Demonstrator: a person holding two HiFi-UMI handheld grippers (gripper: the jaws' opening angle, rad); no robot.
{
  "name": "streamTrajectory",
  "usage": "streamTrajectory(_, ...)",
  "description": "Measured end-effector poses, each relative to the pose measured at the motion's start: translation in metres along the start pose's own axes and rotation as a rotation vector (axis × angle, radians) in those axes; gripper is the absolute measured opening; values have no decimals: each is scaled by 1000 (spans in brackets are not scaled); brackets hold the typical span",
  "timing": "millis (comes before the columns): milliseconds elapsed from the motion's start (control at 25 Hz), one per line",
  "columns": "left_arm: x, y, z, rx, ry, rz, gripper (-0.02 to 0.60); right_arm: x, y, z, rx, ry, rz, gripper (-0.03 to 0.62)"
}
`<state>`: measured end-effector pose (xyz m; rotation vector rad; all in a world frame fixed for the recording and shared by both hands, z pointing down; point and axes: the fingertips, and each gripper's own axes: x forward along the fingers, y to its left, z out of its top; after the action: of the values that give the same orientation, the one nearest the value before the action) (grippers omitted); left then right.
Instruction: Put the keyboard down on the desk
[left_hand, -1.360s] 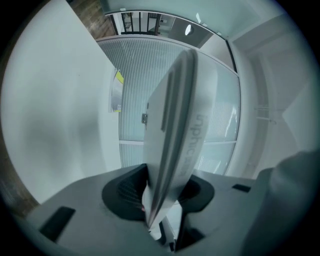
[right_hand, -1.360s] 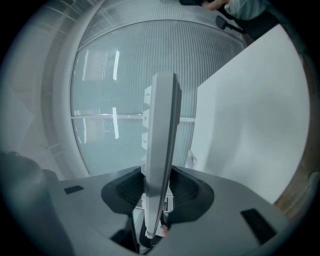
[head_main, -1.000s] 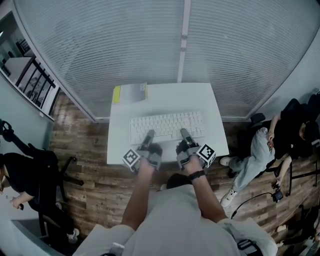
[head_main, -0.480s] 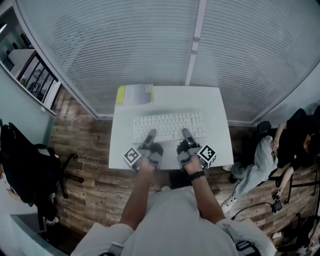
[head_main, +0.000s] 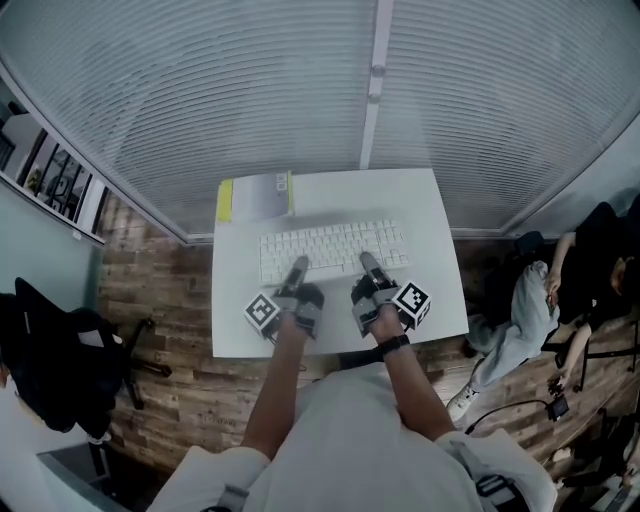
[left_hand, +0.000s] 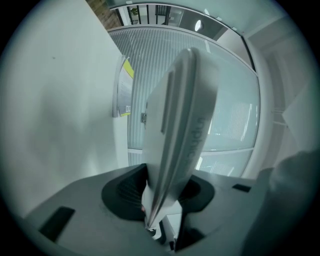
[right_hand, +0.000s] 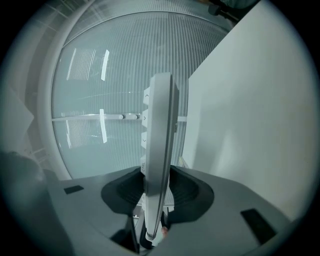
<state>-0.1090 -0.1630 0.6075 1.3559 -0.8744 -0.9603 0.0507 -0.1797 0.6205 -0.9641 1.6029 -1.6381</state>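
A white keyboard (head_main: 335, 245) hangs lengthwise over the white desk (head_main: 235, 300), gripped at its near edge from both sides. My left gripper (head_main: 297, 268) is shut on its left half and my right gripper (head_main: 368, 264) on its right half. In the left gripper view the keyboard (left_hand: 175, 130) runs edge-on out of the left gripper (left_hand: 159, 200), with the desk (left_hand: 55, 110) off to the left and a gap between them. The right gripper view shows the keyboard (right_hand: 159, 140) clamped the same way in the right gripper (right_hand: 154, 200), with the desk (right_hand: 250, 125) to its right.
A grey booklet with a yellow edge (head_main: 257, 196) lies at the desk's back left corner. Window blinds (head_main: 300, 90) rise behind the desk. A seated person (head_main: 545, 300) is at the right and a black chair (head_main: 60, 370) at the left, on a wood floor.
The head view has swung a little. Both grippers stay shut on the keyboard, which sits at about the same place over the desk.
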Motion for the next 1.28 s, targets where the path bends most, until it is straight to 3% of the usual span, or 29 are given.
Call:
streamTrajectory(240,2,1,1,-2,20,-15,133,0,4,-2,-4,-3,30,137)
streamTrajectory(520,-1,-2,5,-28,30,5,133,-1,9,-8,-15,-3,-11,137)
streamTrajectory(800,13,21,31,-74,11,80,133,31,-7,-9,3,7,-92,137)
streamTrajectory(1280,16,54,22,-126,10,131,133,27,-37,-2,26,-5,-159,137)
